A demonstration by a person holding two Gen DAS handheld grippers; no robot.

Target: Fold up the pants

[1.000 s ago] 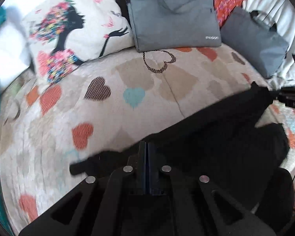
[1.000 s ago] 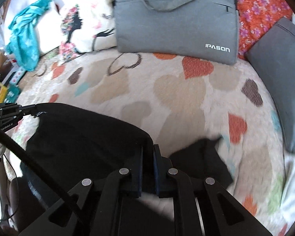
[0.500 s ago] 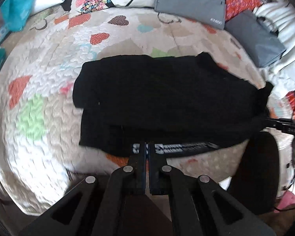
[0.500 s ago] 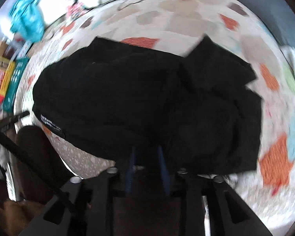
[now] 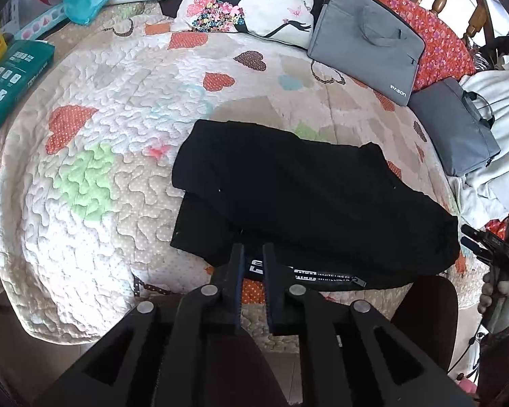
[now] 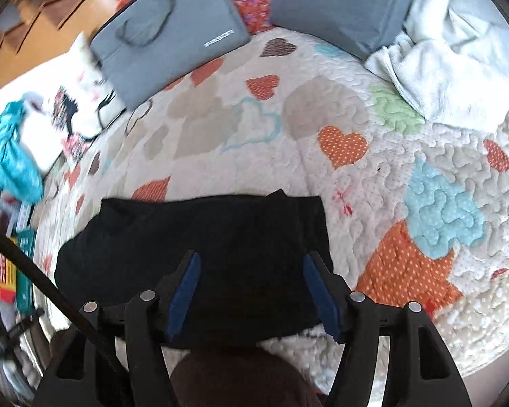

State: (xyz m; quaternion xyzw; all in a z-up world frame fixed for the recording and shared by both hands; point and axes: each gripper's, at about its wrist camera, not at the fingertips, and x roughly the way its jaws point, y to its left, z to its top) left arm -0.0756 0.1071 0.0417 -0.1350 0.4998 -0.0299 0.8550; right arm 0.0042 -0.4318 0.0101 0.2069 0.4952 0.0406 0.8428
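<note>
The black pants (image 5: 302, 196) lie folded over on the heart-patterned quilt (image 5: 118, 156), waistband with white lettering at the near edge. My left gripper (image 5: 252, 254) hovers just above that near edge, its jaws slightly apart and holding nothing. In the right wrist view the pants (image 6: 207, 244) lie below my right gripper (image 6: 251, 264), which is wide open and empty over the cloth. The right gripper also shows at the far right of the left wrist view (image 5: 492, 244).
Two grey laptop bags (image 5: 366, 37) (image 5: 458, 125) and a printed pillow (image 5: 251, 3) lie at the back of the bed. A white blanket (image 6: 451, 57) lies at the right. Teal boxes (image 5: 6, 78) lie at the left edge. A brown stool (image 5: 424, 308) stands by the bed.
Both grippers let go of the pants, which now lie folded on the quilt. The right gripper opened wide; the left opened slightly and both pulled back toward the near edge.
</note>
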